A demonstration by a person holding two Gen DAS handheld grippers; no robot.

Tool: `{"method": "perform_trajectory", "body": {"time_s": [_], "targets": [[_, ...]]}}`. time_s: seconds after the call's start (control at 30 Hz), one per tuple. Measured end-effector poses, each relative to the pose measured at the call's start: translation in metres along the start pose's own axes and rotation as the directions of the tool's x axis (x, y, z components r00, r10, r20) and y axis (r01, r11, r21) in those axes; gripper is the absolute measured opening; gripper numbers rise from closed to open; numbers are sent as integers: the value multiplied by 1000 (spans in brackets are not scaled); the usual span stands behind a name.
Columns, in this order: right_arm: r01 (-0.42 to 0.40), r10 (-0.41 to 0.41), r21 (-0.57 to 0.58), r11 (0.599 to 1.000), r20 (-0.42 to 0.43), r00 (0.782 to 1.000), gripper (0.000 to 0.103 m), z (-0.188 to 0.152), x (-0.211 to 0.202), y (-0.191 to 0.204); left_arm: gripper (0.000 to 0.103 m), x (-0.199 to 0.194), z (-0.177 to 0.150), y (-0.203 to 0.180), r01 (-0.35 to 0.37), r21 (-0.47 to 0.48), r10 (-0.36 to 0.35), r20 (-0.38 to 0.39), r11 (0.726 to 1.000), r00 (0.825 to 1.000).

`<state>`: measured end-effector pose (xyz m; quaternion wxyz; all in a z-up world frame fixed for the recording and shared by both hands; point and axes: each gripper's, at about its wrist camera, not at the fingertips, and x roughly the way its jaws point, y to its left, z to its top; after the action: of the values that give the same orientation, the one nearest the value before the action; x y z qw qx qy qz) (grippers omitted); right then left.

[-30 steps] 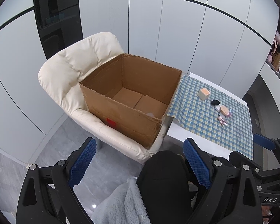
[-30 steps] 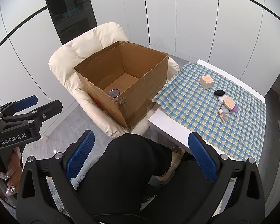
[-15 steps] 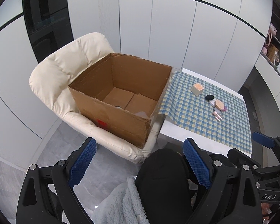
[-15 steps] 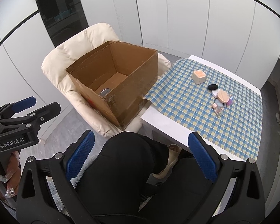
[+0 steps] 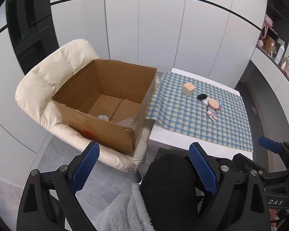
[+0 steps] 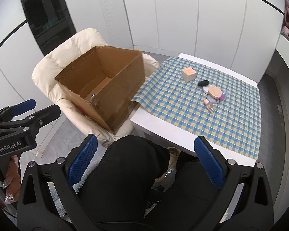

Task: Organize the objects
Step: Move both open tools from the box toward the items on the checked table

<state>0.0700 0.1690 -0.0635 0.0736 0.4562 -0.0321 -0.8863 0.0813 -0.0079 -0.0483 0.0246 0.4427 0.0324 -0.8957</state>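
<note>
An open cardboard box (image 5: pixel 106 104) (image 6: pixel 104 88) rests on a cream armchair (image 5: pixel 40 84), with a round metal tin (image 5: pixel 104 117) on its floor. On the checked cloth (image 5: pixel 192 119) of the white table lie a peach-topped cube (image 5: pixel 188 89) (image 6: pixel 188 74), a black oval puff (image 5: pixel 202 96) and a cluster of small cosmetics (image 5: pixel 212 105) (image 6: pixel 213 94). My left gripper (image 5: pixel 142 154) hangs open and empty over the person's dark knee, short of the box. My right gripper (image 6: pixel 146 144) is open and empty too, short of the table's near edge.
The person's black-clad legs (image 6: pixel 129 173) and a grey fleece (image 5: pixel 123 211) fill the foreground. White wall panels (image 5: pixel 163 34) stand behind the chair and table. A dark glass cabinet (image 6: pixel 46 19) is at the back left, and shelves with items (image 5: pixel 275 46) at the far right.
Both views have swung to the right, so box, chair and table sit further left in frame. Both grippers stay open and empty.
</note>
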Motion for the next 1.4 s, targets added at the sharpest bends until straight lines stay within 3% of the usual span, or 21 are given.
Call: {"method": "perform_trajectory", "body": {"time_s": [0.8,1.03,1.13,1.27,1.4], "targets": [[116,-113,187,975,-27,993,102,-29,-15,-81,94,25,11,-92,115,170,-110,-38,979,993],[132,-127,222,966,-36,991,102,-36,-15,-99,94,30,12,-110,131,196,-123,-52,972,991],[172,-168,211,962,-35,985,102,-37,-14,-102,94,35,11,-116,134,206,-123,-63,969,990],[160,-155,229,960,-40,987,102,-36,-9,-112,94,42,13,-123,133,218,-120,-76,967,990],[174,-168,242,955,-46,985,102,-37,-4,-123,94,46,16,-124,139,186,-132,-45,973,990]]}}
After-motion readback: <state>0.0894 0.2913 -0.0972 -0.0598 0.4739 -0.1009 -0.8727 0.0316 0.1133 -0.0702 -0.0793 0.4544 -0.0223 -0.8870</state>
